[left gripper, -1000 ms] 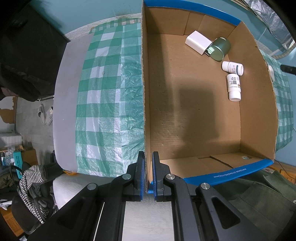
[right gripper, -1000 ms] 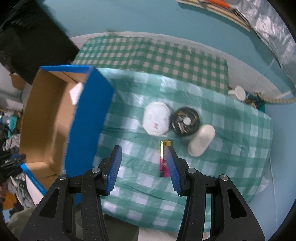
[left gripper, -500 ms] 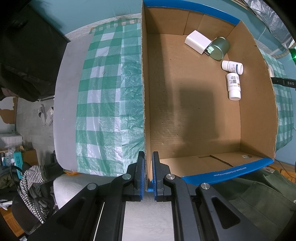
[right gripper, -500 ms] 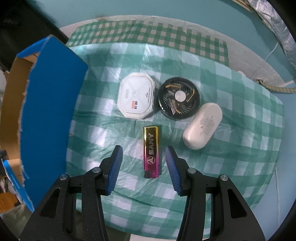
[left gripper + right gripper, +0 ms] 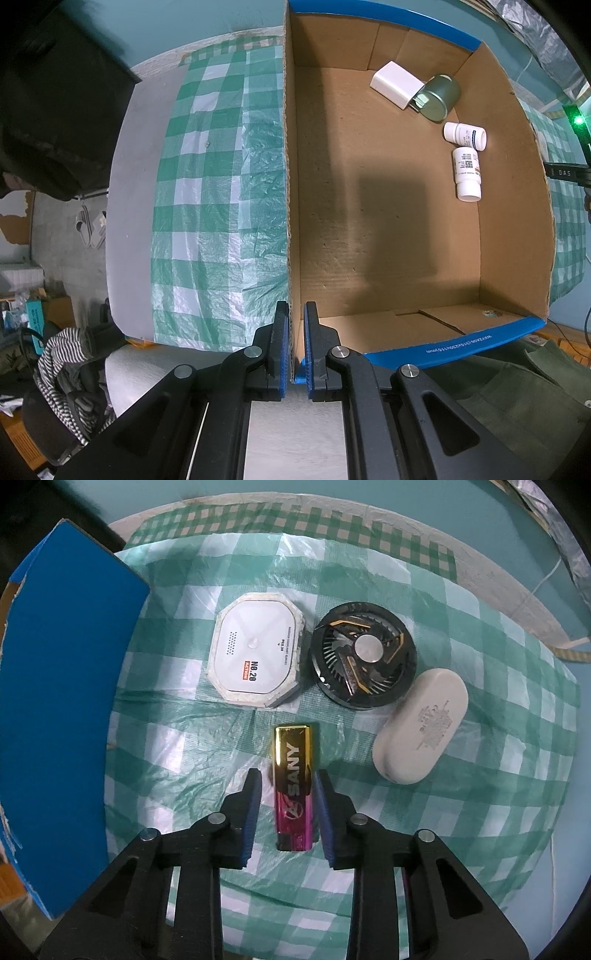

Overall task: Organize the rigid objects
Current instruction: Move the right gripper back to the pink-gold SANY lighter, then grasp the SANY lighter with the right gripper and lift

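Observation:
My left gripper [image 5: 295,325] is shut on the left wall of the cardboard box [image 5: 290,192]. Inside the box lie a white block [image 5: 395,84], a green tin [image 5: 441,96] and two white pill bottles [image 5: 466,173]. My right gripper [image 5: 286,786] is open, its fingers on either side of a gold-and-pink lighter [image 5: 294,786] lying flat on the checked cloth. Beyond it lie a white octagonal case [image 5: 255,657], a black fan [image 5: 364,655] and a grey oval case [image 5: 421,723].
The box's blue outer wall [image 5: 59,701] stands left of the right gripper. The green checked cloth [image 5: 207,206] covers the table, with its edge near. A dark cloth bag [image 5: 517,376] lies by the box's near corner.
My right gripper has moved down and forward over the lighter, so its open fingers now straddle it. The left gripper has stayed shut on the box wall.

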Demonstrator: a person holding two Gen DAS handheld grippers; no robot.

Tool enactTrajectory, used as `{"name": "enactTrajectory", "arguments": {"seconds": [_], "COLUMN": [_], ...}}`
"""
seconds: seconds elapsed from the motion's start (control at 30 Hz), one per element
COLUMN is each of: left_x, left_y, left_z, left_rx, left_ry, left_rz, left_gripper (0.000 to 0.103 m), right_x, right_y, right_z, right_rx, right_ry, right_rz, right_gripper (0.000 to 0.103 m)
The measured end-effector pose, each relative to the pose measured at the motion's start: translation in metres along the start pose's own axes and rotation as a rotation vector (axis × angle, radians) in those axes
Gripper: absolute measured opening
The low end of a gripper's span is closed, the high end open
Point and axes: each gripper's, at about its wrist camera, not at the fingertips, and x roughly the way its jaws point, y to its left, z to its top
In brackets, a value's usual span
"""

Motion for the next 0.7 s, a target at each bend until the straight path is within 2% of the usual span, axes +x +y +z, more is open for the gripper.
{"name": "enactTrajectory", "arguments": {"seconds": [0.17, 0.33, 0.7], "left_x": [0.000, -0.001, -0.001], "left_y": [0.000, 0.001, 0.001], "left_z": [0.000, -0.001, -0.001], "left_rx": [-0.002, -0.003, -0.004], "left_ry": [0.000, -0.002, -0.002], "left_rz": [-0.002, -0.003, -0.003], "left_gripper": [0.007, 0.007, 0.007], "right_x": [0.008, 0.007, 0.001], "right_y": [0.004, 0.012, 0.015], "right_z": [-0.004, -0.005, -0.010], "right_rx": [0.005, -0.036, -0.033], "right_ry": [0.027, 0.016, 0.011], "right_rz": [-0.021, -0.061, -0.049], "right_gripper": [0.024, 0.024, 0.022]}}
